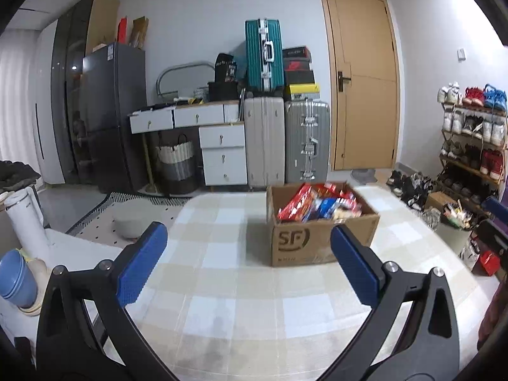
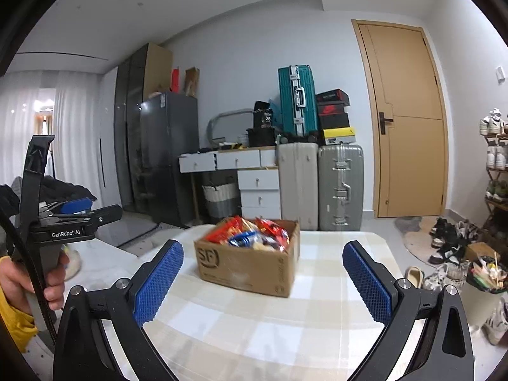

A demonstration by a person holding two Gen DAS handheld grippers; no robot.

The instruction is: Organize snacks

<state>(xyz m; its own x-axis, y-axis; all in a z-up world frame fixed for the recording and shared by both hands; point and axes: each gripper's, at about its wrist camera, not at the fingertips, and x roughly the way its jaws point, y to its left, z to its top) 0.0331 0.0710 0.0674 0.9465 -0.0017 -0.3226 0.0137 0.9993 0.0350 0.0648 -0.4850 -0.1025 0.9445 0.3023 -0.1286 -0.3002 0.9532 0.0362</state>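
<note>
Both claws, left (image 1: 249, 260) and right (image 2: 263, 277), are held wide open and empty near a snack-filled cardboard box (image 1: 320, 222) on the checked worktop (image 1: 222, 285).

A cardboard box (image 1: 320, 225) sits on the table (image 1: 228, 285), snack packets (image 1: 317, 204) heaped inside it. Behind the table stand two suitcases (image 1: 287, 141) — drawers (image 1: 222, 146) to their left, a door (image 1: 362, 76) right.

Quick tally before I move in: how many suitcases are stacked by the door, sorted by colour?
Teal suitcase: 1, upright on top of the others
Beige suitcase: 1, on the floor
Silver suitcase: 1, on the floor beside the door
Total: 3
</note>
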